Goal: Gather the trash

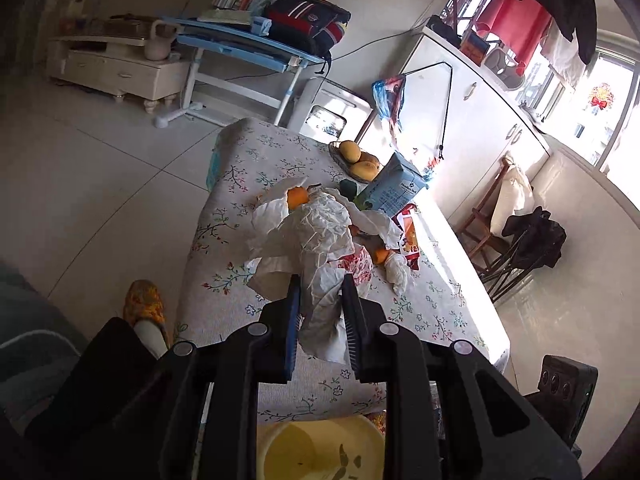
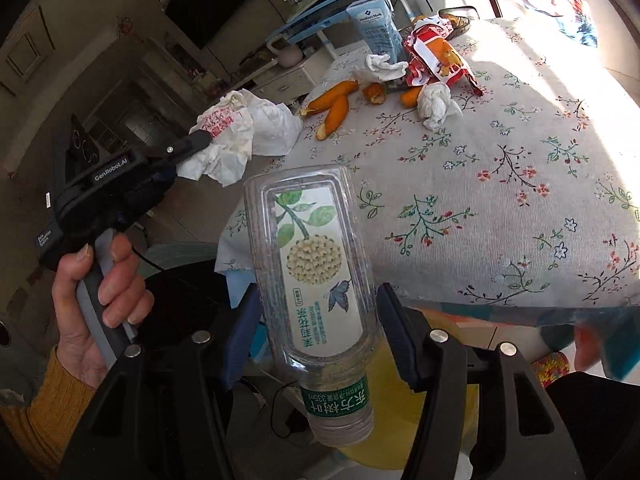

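The table (image 2: 500,200) wears a pale cloth printed with small flowers and twigs. In the right wrist view, orange peels (image 2: 334,106) lie at about 11 o'clock on it, with a knotted white tissue (image 2: 434,104) just beside them toward 12. A red and white wrapper (image 2: 436,54) sits farther back, touching another crumpled tissue (image 2: 384,66), and a blue carton (image 2: 374,28) stands upright behind. At the far end rests what looks like a shallow basket of mangoes (image 1: 360,162). The half from 3 to 6 o'clock shows only cloth.
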